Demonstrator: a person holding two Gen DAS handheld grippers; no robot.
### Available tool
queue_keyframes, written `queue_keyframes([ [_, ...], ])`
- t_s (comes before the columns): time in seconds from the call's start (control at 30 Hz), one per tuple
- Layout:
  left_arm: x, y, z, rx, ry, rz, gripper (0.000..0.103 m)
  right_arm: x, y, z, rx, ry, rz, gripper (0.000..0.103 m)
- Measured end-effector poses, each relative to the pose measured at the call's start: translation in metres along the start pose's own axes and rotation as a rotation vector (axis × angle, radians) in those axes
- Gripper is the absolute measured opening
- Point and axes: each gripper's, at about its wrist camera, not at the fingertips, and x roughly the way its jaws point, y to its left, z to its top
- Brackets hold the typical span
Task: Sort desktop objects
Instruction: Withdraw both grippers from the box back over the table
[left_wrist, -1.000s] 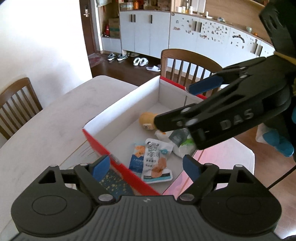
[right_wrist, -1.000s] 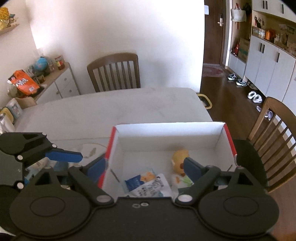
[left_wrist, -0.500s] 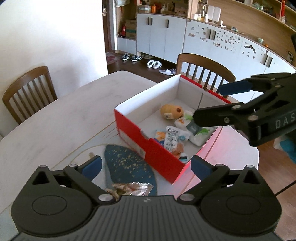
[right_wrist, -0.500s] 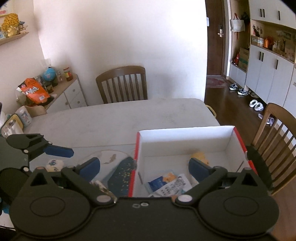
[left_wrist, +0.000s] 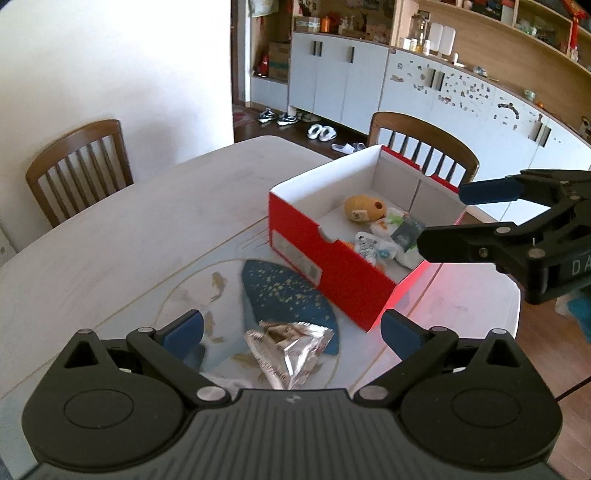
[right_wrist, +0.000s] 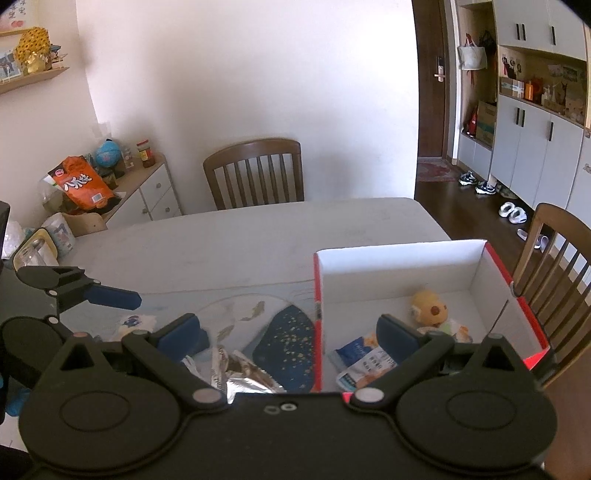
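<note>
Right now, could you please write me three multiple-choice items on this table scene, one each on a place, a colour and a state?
1. Where does the crinkled silver foil packet lie?
A. inside the box
B. on the table beside the box
C. on a chair

2. What colour is the outside of the open cardboard box?
A. red
B. green
C. yellow

3. How does the left gripper stand?
A. shut on the packet
B. open, holding nothing
C. shut and empty

Key: 1 B, the packet lies on the tabletop outside the box wall; 2 A, the outer walls are red; 3 B, its blue pads stand wide apart.
</note>
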Motion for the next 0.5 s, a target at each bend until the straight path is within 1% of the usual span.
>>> queue_keyframes([
  [0.1,-0.005,0.011,-0.010,-0.022,0.000,0.003,0.103,-0.001,0.010,-0.004,-0.002,-0.007,-0.007,0.102],
  [0.27,-0.012,0.027,-0.027,-0.042,0.003,0.028,0.103,0.003,0.027,-0.014,-0.005,-0.003,-0.005,0.102],
  [0.5,-0.021,0.049,-0.051,-0.063,-0.001,0.084,0.103,0.015,0.057,-0.027,-0.054,0.013,0.002,0.102],
])
